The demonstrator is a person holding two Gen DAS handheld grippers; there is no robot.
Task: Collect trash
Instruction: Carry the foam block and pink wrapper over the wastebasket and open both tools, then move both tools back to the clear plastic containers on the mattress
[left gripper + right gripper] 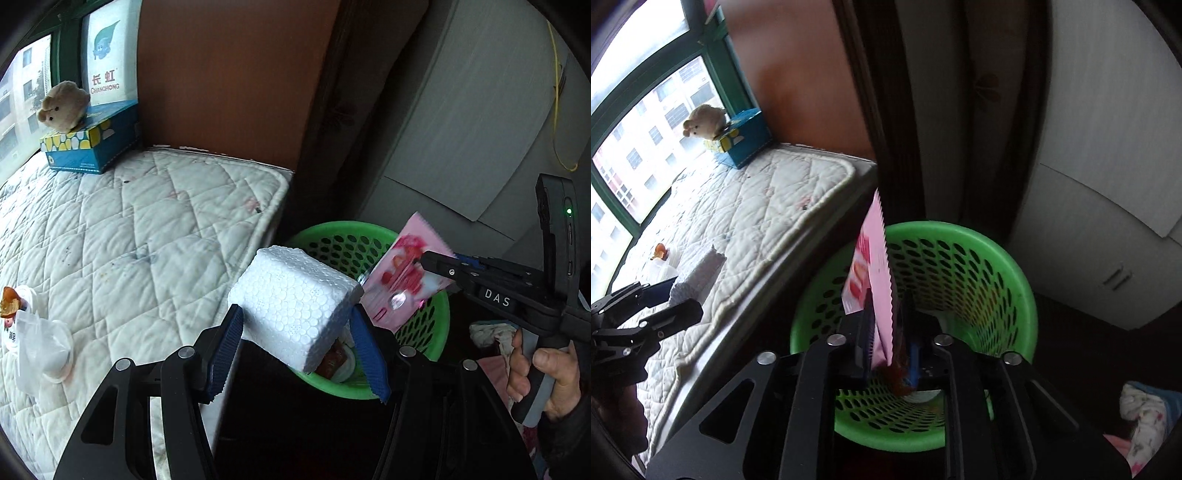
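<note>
Holding a light, crumbly foam block [295, 310] by its flat sides in my left gripper [295, 343] beside the green basket [436, 325], my right gripper [886, 354], barely parted, brackets a limp, slippery pink wrapper [877, 266] above it.

Ahead of my left tool and off to its left lies a white quilted mattress [147, 229], stained in spots, its rounded corner nearest my tools. Beyond it stands a plain reddish-brown wall [229, 81]. At the far left a green-framed window [635, 122] lets in pale daylight, with apartment blocks outside. On the mattress by the window sits a blue tissue box [85, 147] with a plush toy [64, 105] on top, and a Changhong carton [109, 59] behind it. To the right runs a dark wooden frame [886, 110], then a white cabinet [1108, 184]. The floor below is dark.
</note>
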